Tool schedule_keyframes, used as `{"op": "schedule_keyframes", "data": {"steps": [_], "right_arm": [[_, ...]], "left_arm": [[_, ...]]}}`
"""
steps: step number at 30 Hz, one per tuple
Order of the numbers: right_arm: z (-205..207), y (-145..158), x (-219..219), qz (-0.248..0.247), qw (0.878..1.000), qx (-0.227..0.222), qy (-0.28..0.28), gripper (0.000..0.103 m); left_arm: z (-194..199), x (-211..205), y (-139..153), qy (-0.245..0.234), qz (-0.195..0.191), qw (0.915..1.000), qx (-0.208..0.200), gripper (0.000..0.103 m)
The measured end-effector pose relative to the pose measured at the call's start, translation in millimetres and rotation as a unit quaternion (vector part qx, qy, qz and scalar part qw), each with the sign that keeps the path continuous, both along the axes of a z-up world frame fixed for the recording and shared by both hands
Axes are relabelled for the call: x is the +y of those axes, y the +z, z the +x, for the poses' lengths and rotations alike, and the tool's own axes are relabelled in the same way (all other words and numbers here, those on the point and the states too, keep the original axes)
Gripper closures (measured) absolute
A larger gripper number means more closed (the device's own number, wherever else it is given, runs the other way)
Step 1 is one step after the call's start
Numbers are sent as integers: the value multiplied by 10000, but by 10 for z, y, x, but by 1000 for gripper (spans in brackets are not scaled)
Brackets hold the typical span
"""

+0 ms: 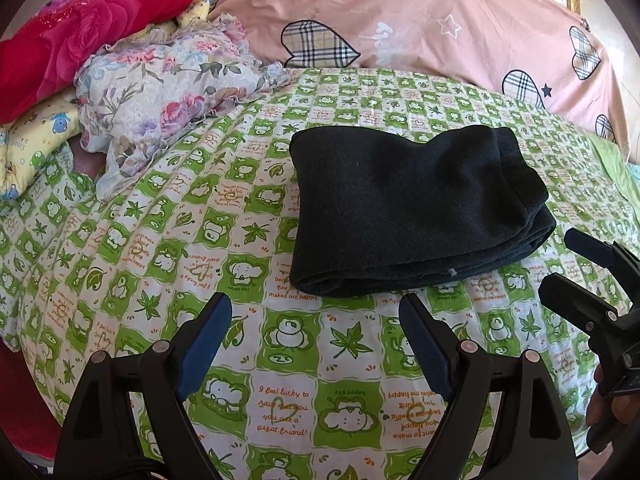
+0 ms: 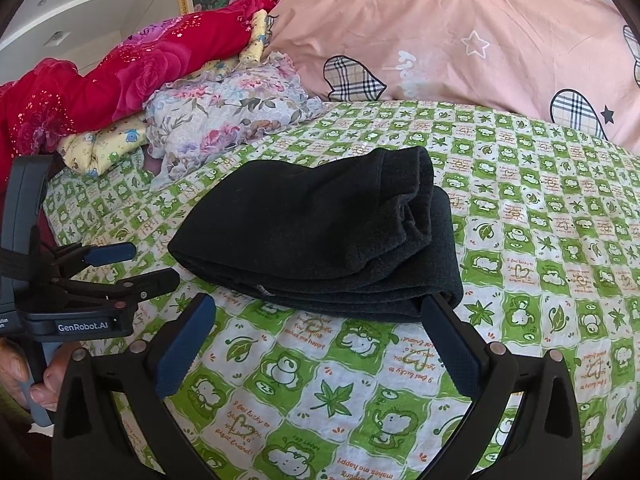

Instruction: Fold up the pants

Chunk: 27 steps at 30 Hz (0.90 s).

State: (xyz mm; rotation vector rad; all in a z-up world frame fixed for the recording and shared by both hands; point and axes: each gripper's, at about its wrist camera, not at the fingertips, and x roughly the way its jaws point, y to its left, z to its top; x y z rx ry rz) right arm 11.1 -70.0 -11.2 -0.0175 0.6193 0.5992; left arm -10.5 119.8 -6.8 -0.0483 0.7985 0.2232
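The black pants (image 1: pixel 408 212) lie folded into a compact stack on the green-and-white patterned bed sheet (image 1: pixel 168 224). My left gripper (image 1: pixel 316 308) is open just in front of the stack's near edge, nothing between its blue-padded fingers. In the right wrist view the same folded pants (image 2: pixel 320 232) sit ahead, and my right gripper (image 2: pixel 316 312) is open with its right finger close to the stack's near right corner. The right gripper (image 1: pixel 568 264) shows at the right edge of the left wrist view, and the left gripper (image 2: pixel 148 264) at the left of the right wrist view.
A floral cloth (image 1: pixel 168 96), a red rose-print blanket (image 1: pixel 80 32) and a yellow printed quilt (image 1: pixel 36 140) are piled at the back left. A large pink pillow with plaid hearts (image 1: pixel 420 20) lies along the headboard. A hand (image 2: pixel 36 376) grips the left tool's handle.
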Motion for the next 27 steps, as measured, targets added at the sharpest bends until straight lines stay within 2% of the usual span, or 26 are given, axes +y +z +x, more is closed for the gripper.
{"op": "schedule_keyframes", "data": {"steps": [27], "right_arm": [[-10, -11, 77, 30, 9998, -96, 186, 1]], "left_arm": [[9, -4, -17, -61, 18, 10000, -64, 17]]}}
